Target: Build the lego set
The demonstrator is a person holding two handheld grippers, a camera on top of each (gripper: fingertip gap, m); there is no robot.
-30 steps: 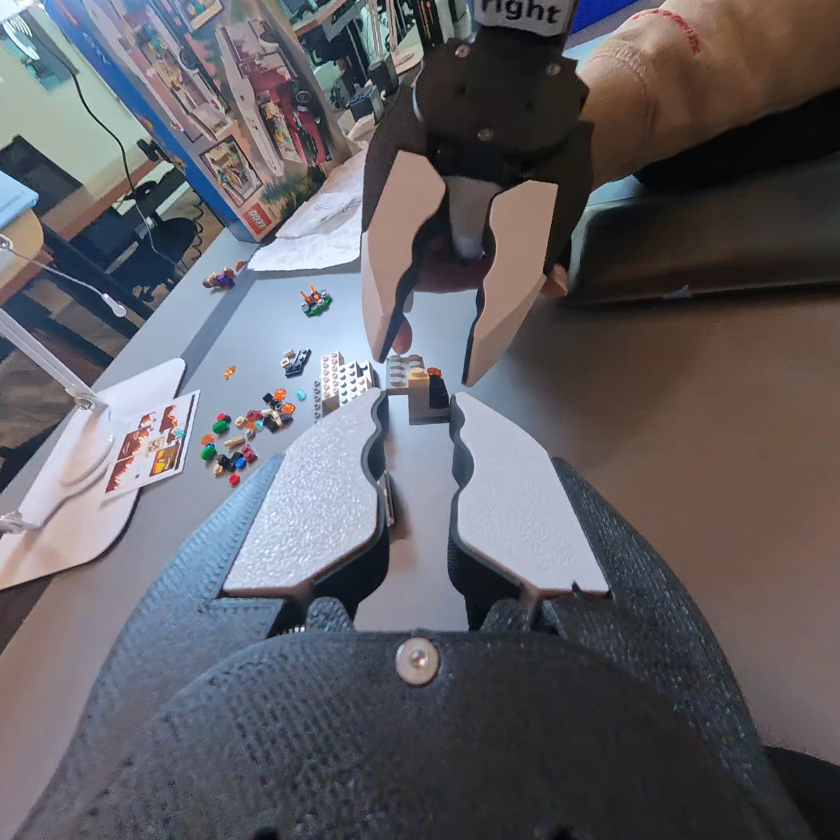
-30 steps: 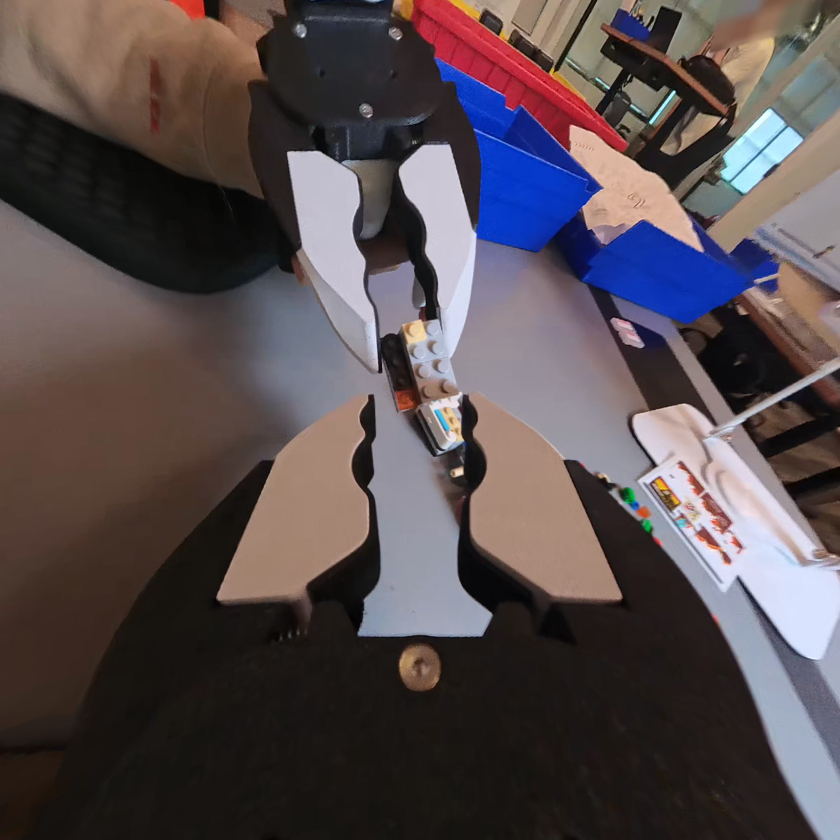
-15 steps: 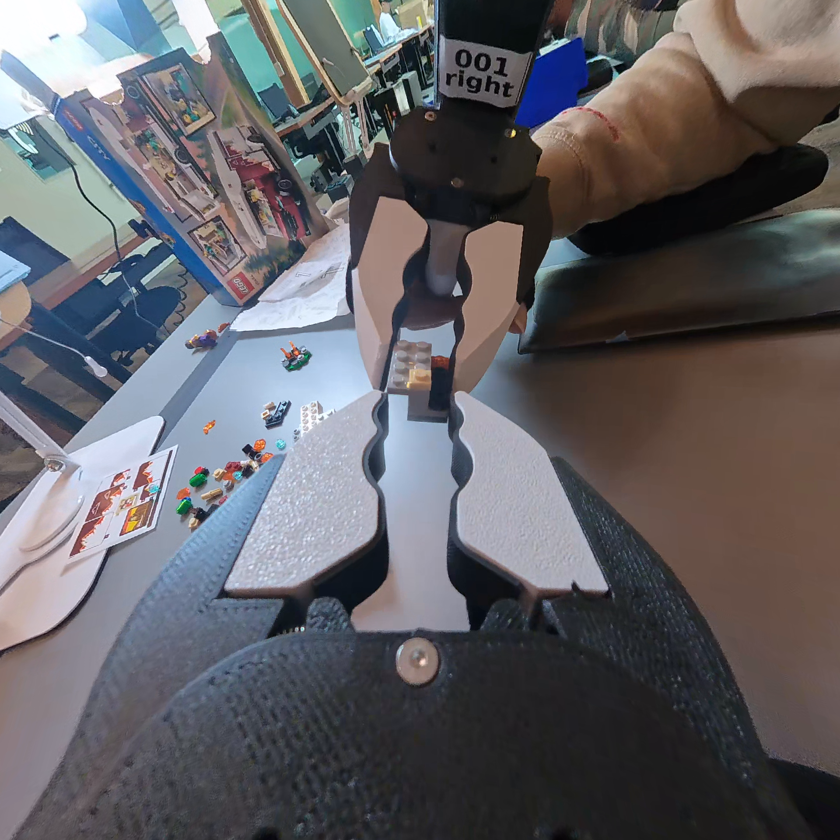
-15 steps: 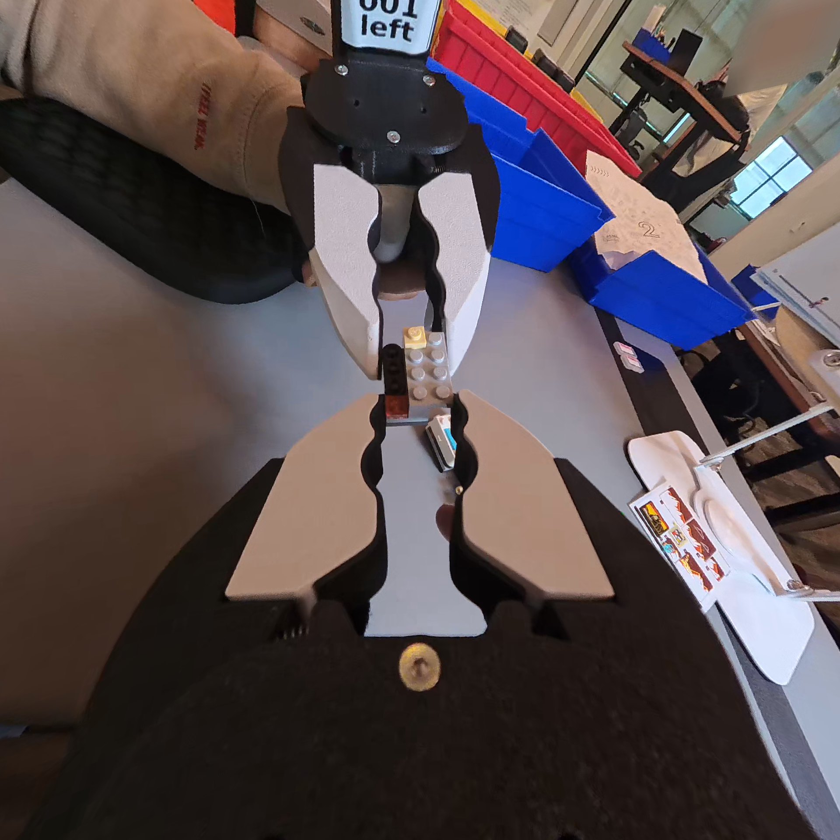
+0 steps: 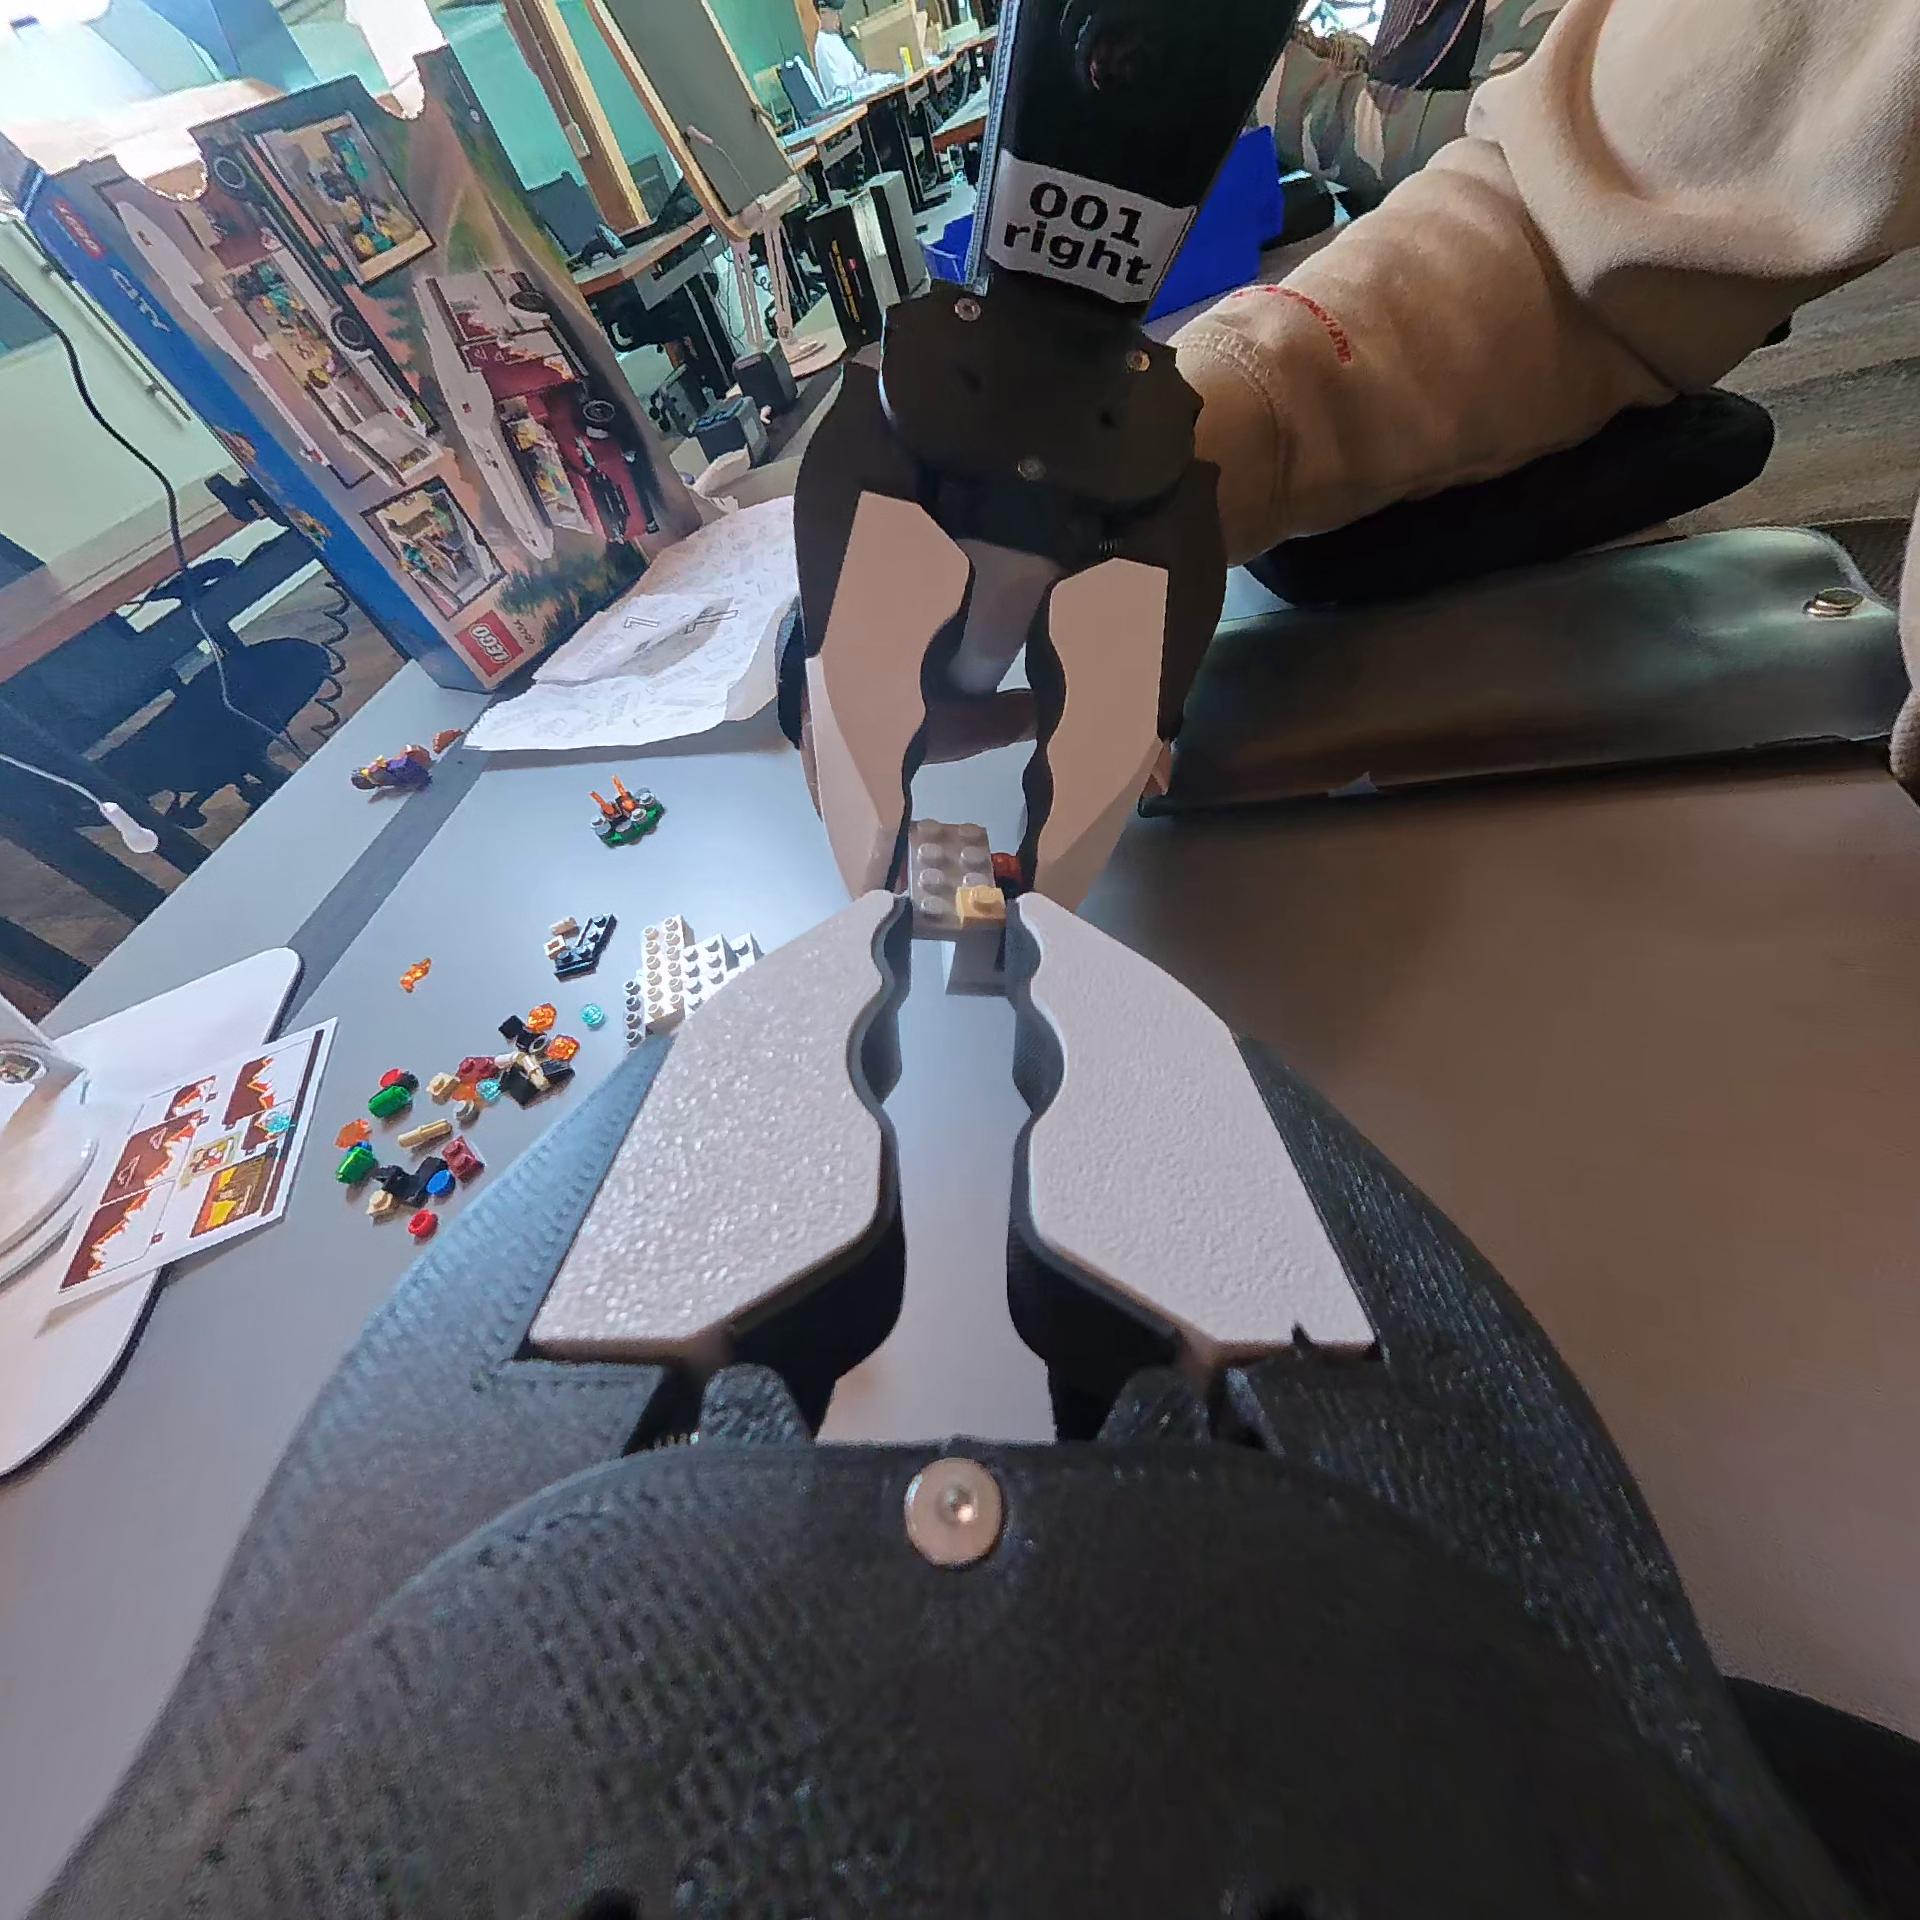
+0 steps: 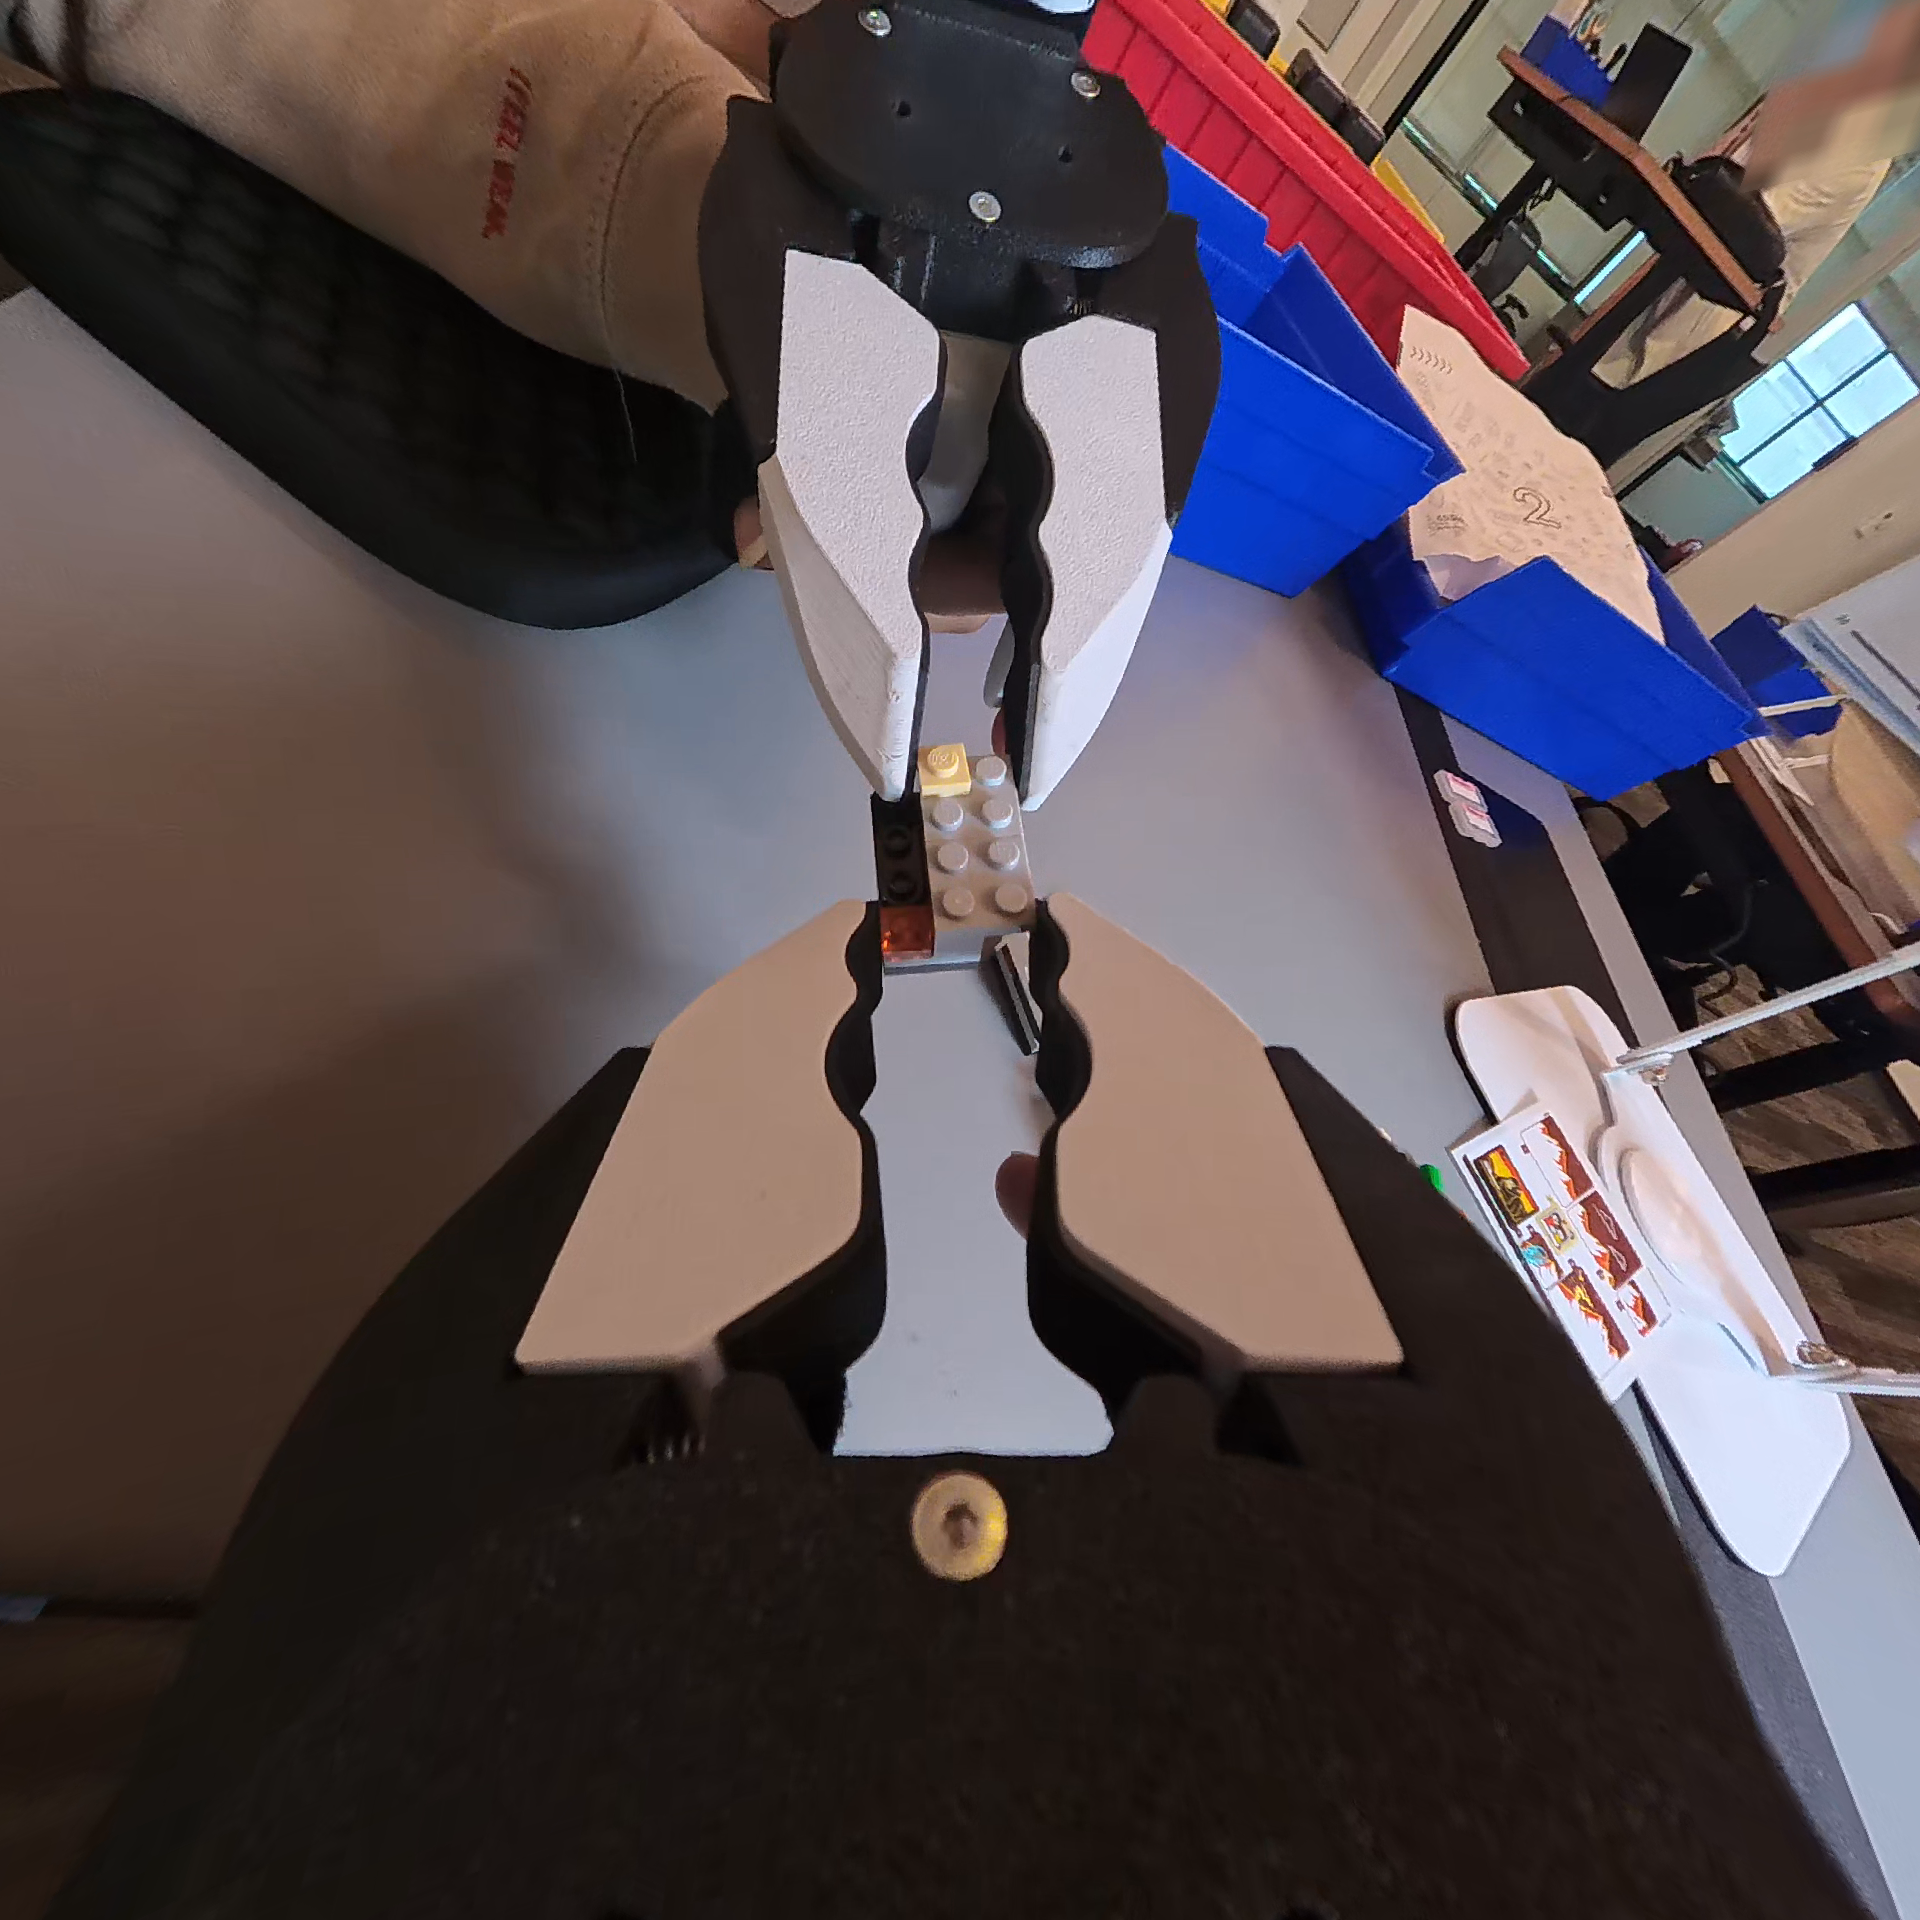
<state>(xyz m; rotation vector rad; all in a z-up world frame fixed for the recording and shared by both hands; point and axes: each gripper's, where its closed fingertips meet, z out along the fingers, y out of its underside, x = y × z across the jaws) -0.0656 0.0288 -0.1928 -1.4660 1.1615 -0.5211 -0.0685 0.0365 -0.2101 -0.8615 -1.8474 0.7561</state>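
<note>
The left gripper (image 5: 954, 914) and the right gripper (image 6: 956, 914) face each other tip to tip over the grey desk (image 5: 1455, 1039), and the small lego assembly (image 6: 961, 868) sits between them, away from the desk's edges. Each gripper's fingers close narrowly around one end of the assembly, the left at the tan end, the right at the orange end; whether the pads press it or only flank it cannot be told. The assembly has a grey plate with eight studs showing, one tan single-stud piece (image 6: 943, 769), a black strip (image 6: 899, 852) and one clear orange tile (image 6: 906, 932). A small dark striped piece (image 6: 1018, 995) hangs beside the right gripper's finger.

Toward the desk's left edge lie a sticker sheet (image 5: 197, 1153) on a white lamp base (image 5: 62, 1299), a scatter of small loose pieces (image 5: 457, 1101), too many and too small to count, and a pale stepped build (image 5: 681, 971). Farther on are a green-based mini build (image 5: 627, 818), a purple one (image 5: 395, 771), a white printed sheet (image 5: 644, 655) and one tall lego box (image 5: 395, 364). Both grippers carry printed labels. In the right wrist view, blue bins (image 6: 1309, 436) line the far edge, red ones (image 6: 1299, 177) behind.
</note>
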